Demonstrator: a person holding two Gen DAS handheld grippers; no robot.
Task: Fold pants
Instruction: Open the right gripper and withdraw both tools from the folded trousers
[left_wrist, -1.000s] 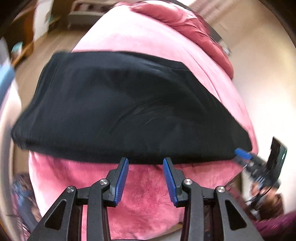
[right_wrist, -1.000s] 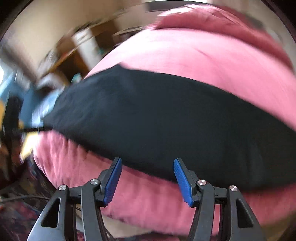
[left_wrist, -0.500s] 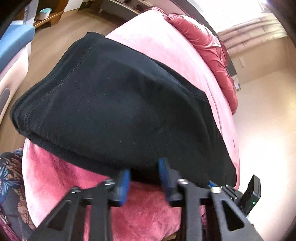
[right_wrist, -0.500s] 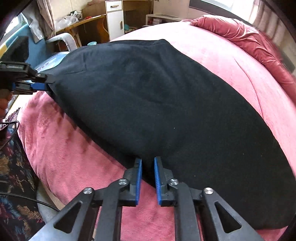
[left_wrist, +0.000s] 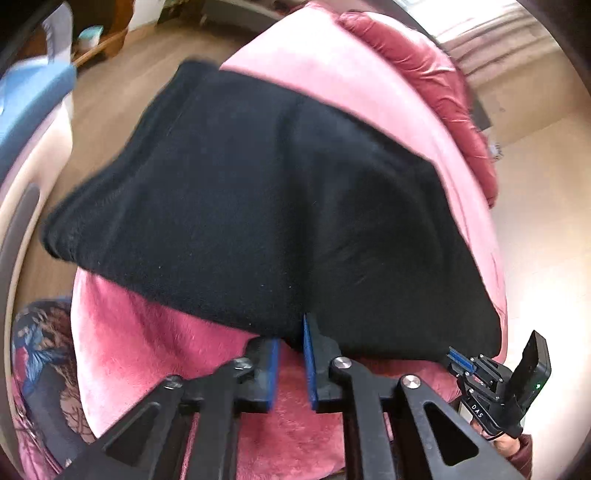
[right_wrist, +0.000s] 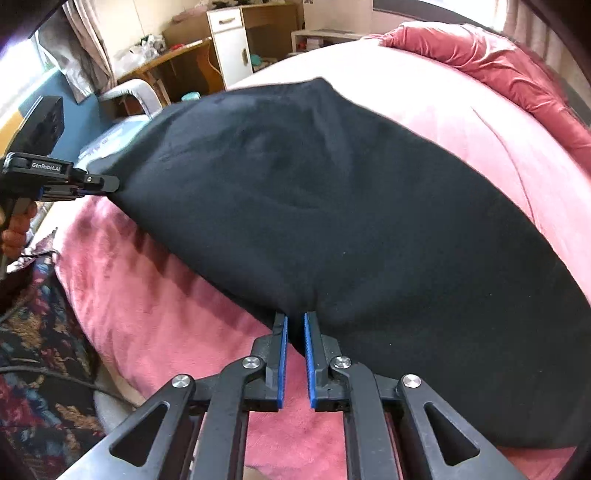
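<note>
The black pants (left_wrist: 258, 206) lie folded across a pink plush blanket (left_wrist: 155, 354) on a bed; they also show in the right wrist view (right_wrist: 351, 221). My left gripper (left_wrist: 291, 332) is shut on the pants' near edge and lifts it slightly. My right gripper (right_wrist: 295, 319) is shut on the near edge further along. Each gripper shows in the other's view: the right one (left_wrist: 458, 360) at the pants' right corner, the left one (right_wrist: 99, 182) at the left corner.
A red duvet (right_wrist: 498, 70) is bunched at the far side of the bed. A wooden desk and white cabinet (right_wrist: 229, 48) stand beyond. A blue chair (left_wrist: 29, 96) is at the left. A patterned rug (right_wrist: 33, 354) covers the floor by the bed.
Both grippers moved in from open to the pants' near edge and shut on it. The edge now lifts a little off the blanket.
</note>
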